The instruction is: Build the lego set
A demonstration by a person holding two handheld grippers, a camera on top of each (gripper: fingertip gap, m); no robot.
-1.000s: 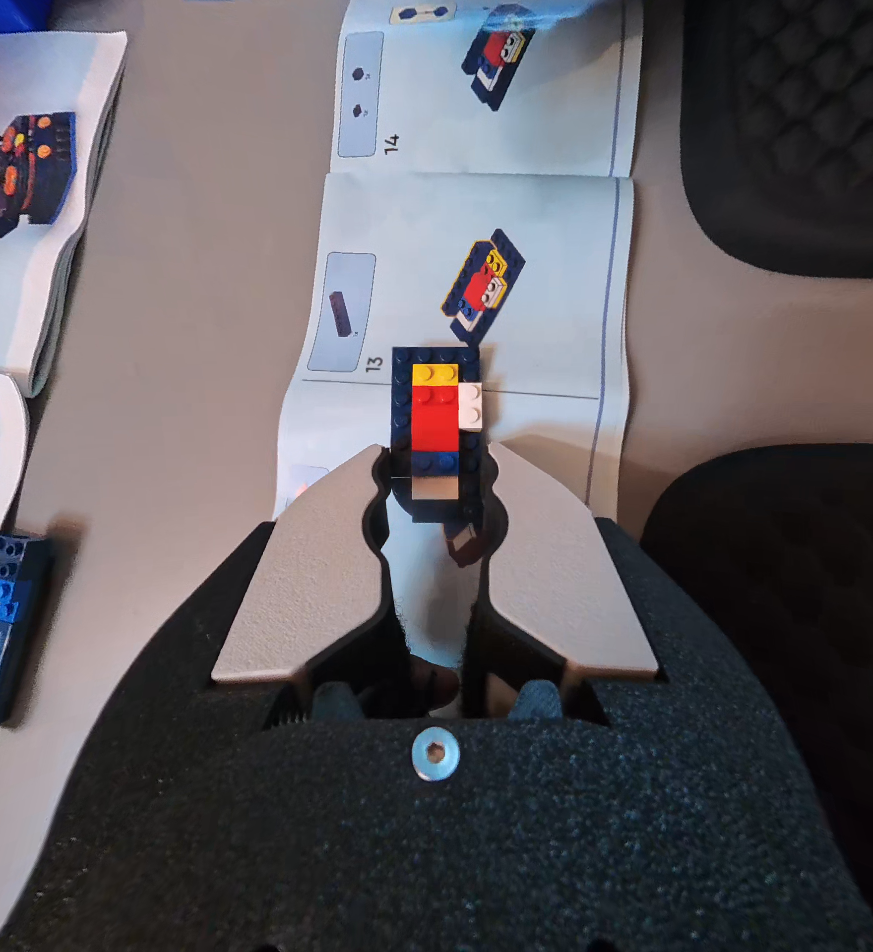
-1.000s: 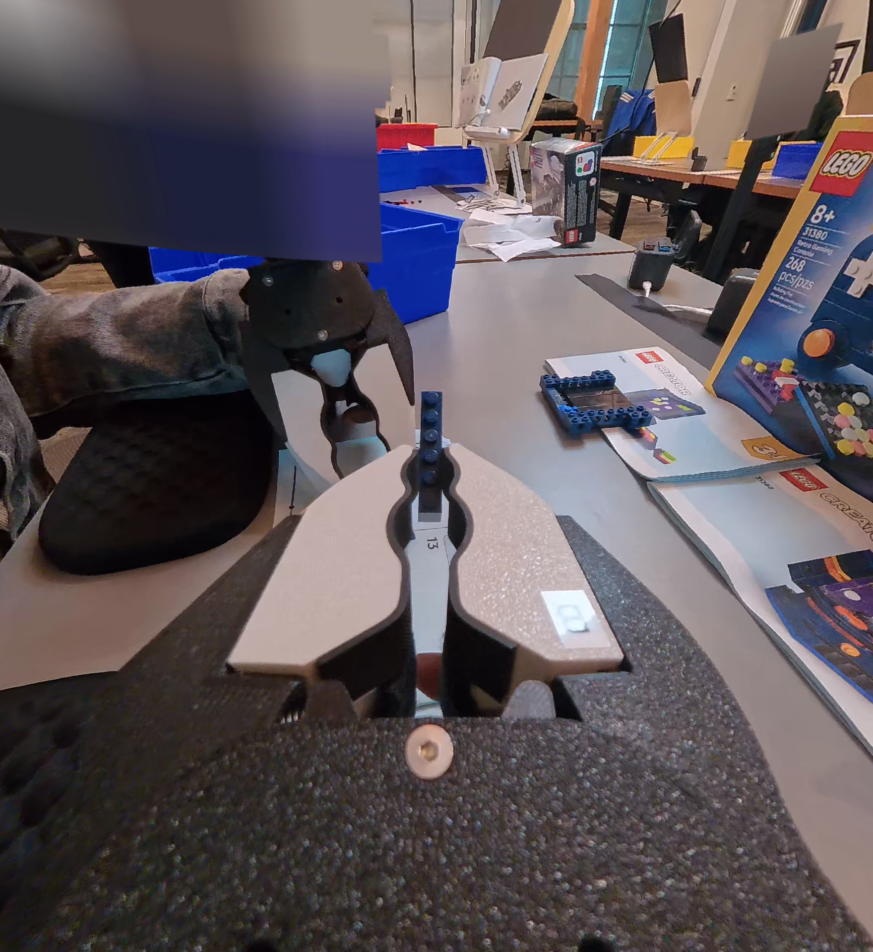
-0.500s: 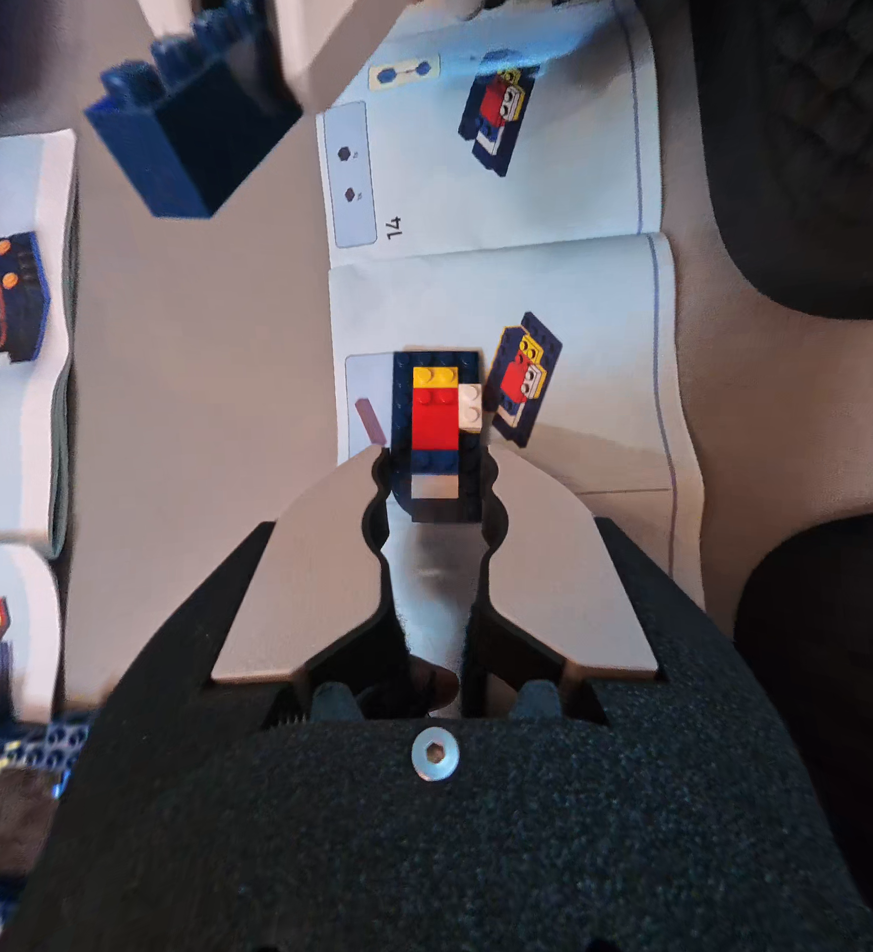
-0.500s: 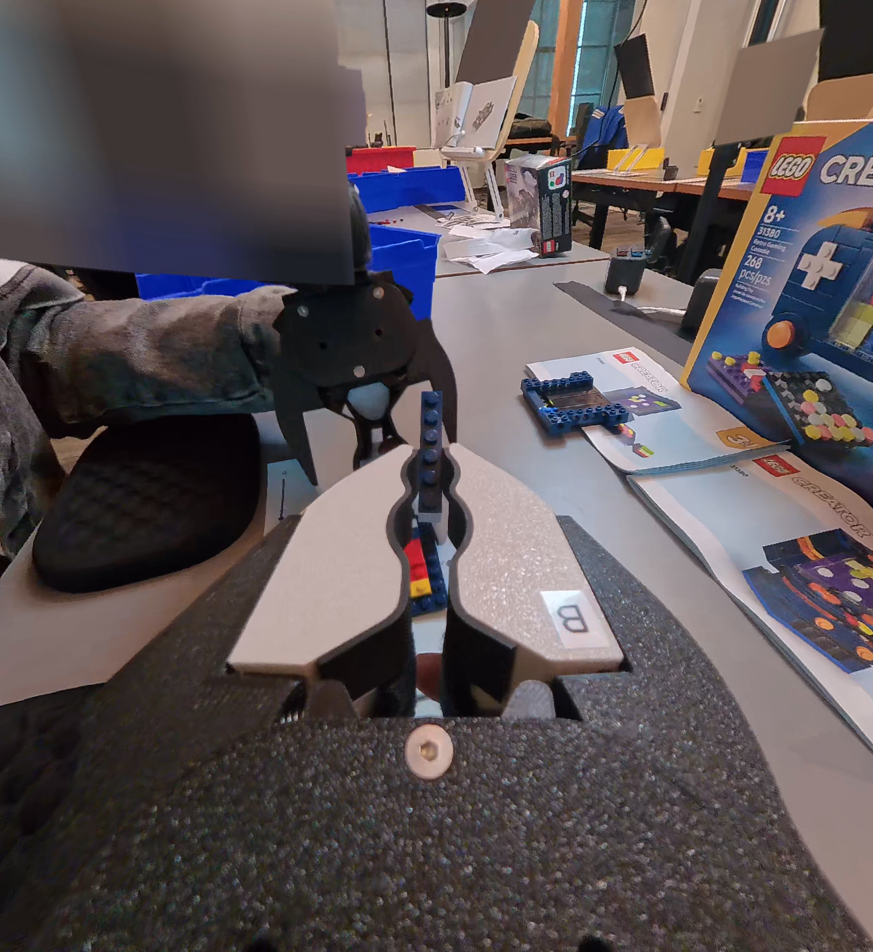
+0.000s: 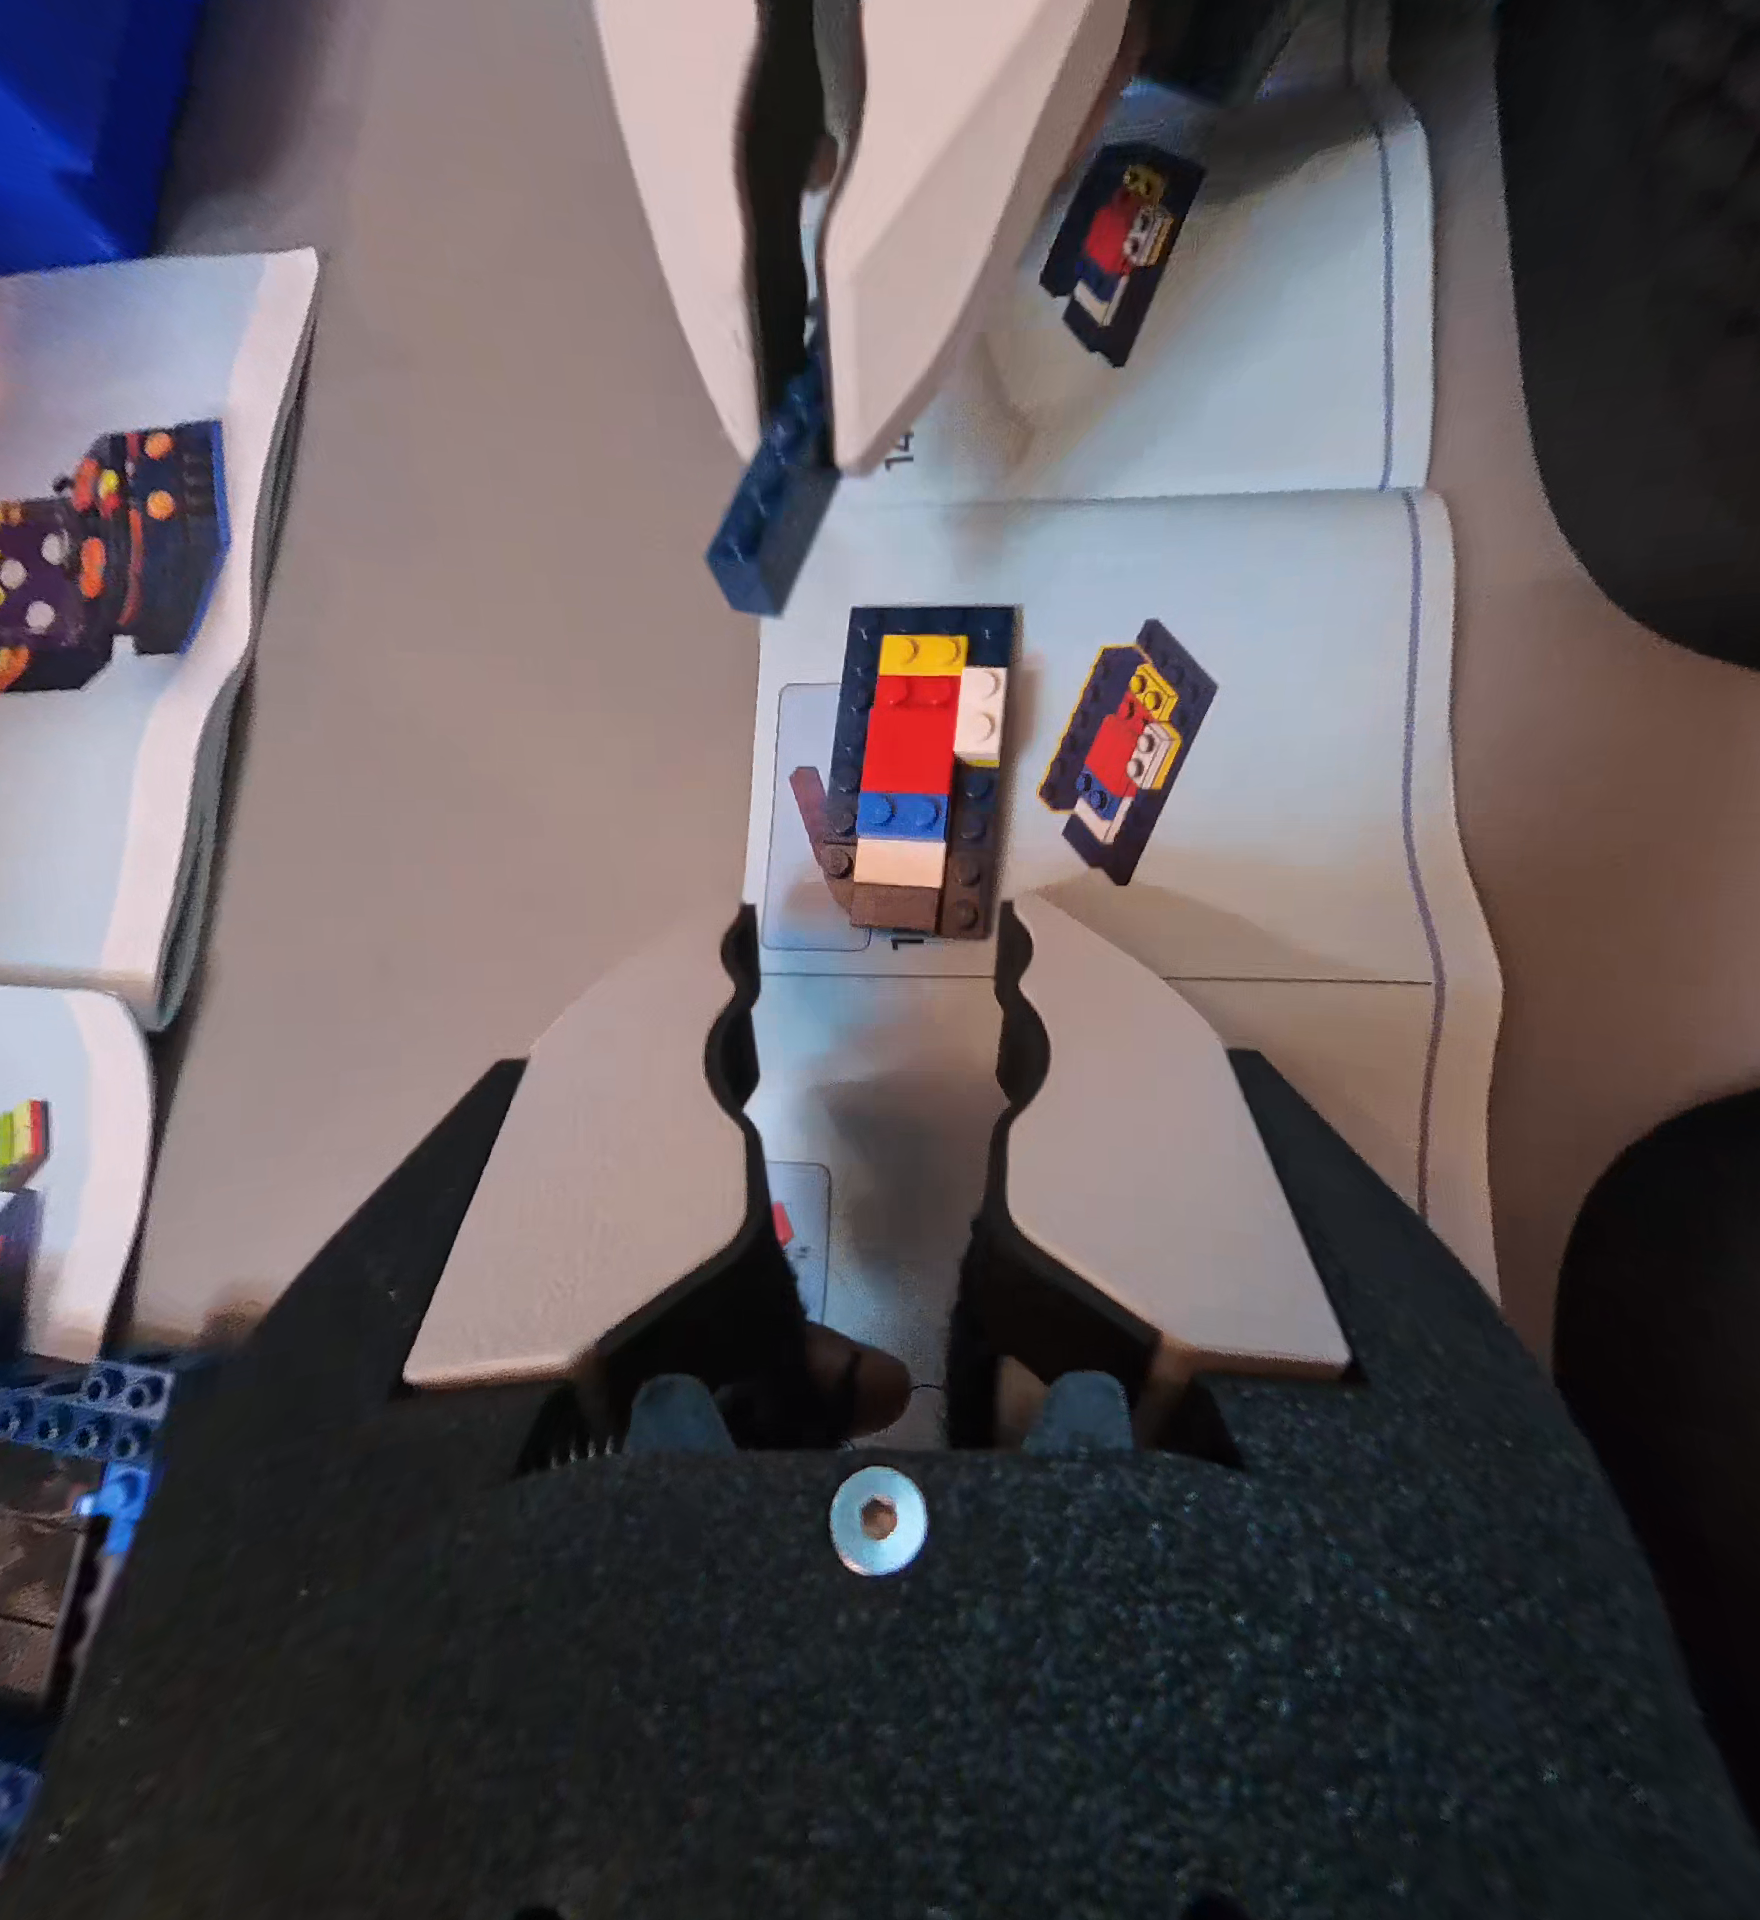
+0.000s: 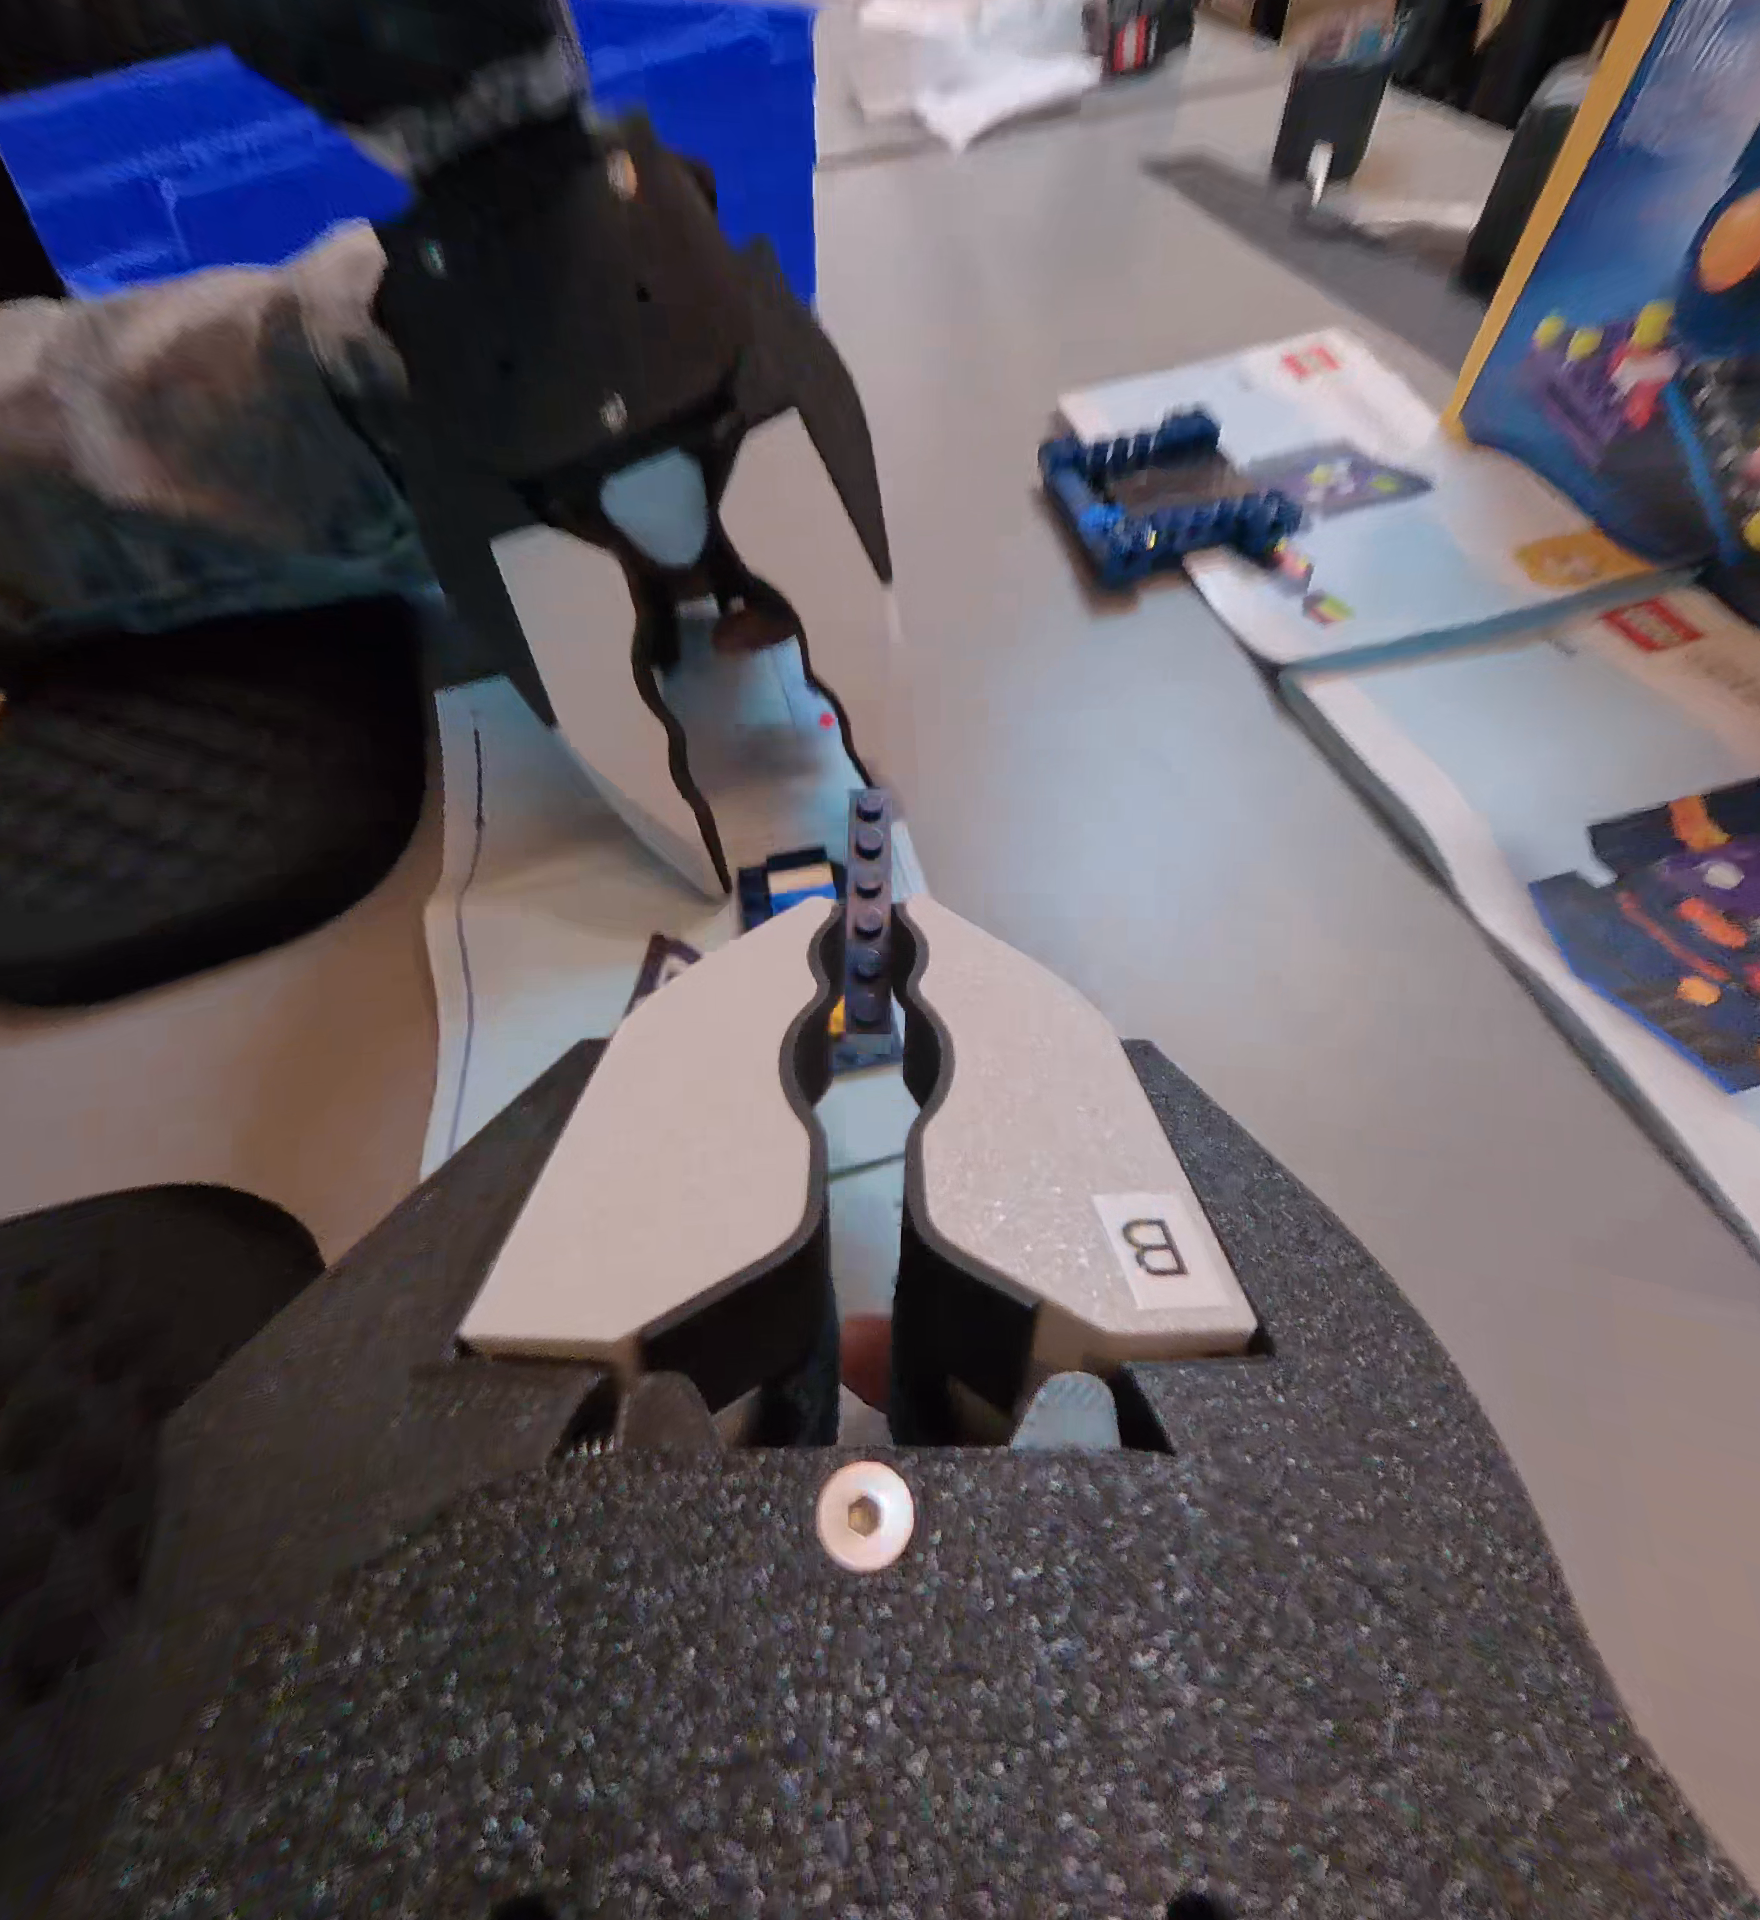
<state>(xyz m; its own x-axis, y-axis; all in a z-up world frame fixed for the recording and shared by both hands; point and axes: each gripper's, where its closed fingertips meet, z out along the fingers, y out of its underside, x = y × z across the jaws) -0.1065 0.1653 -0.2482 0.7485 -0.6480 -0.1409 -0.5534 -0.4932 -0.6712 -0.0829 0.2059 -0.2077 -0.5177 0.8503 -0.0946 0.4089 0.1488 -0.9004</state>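
Two grippers work over one grey bench (image 6: 1115, 727). The left gripper (image 5: 871, 914), grey-fingered on a black body, points down at the open instruction booklet (image 5: 1271, 623) with its jaws spread and nothing between them; one small brick assembly (image 5: 923, 769), a dark blue plate carrying yellow, red, white, blue and brown pieces, lies flat on the page just beyond its fingertips, apart from both. The right gripper (image 6: 868, 914) reaches in from the opposite side, nearly level with the bench, its two fingers clamped on one long, narrow dark blue studded plate (image 6: 871, 914), which sticks out past the tips and hangs near the assembly's far end. Three booklets show in all: the open one under the assembly and two closed ones (image 6: 1375, 540) (image 6: 1634, 883) to the side, one of them bearing a blue brick frame (image 6: 1156, 499). One toy-set box (image 6: 1686, 260) stands behind them. Two black cushioned pads (image 6: 169, 790) (image 6: 45, 1351) rest near a grey sleeve (image 6: 128, 436), and blue bins (image 6: 180, 156) sit beyond.
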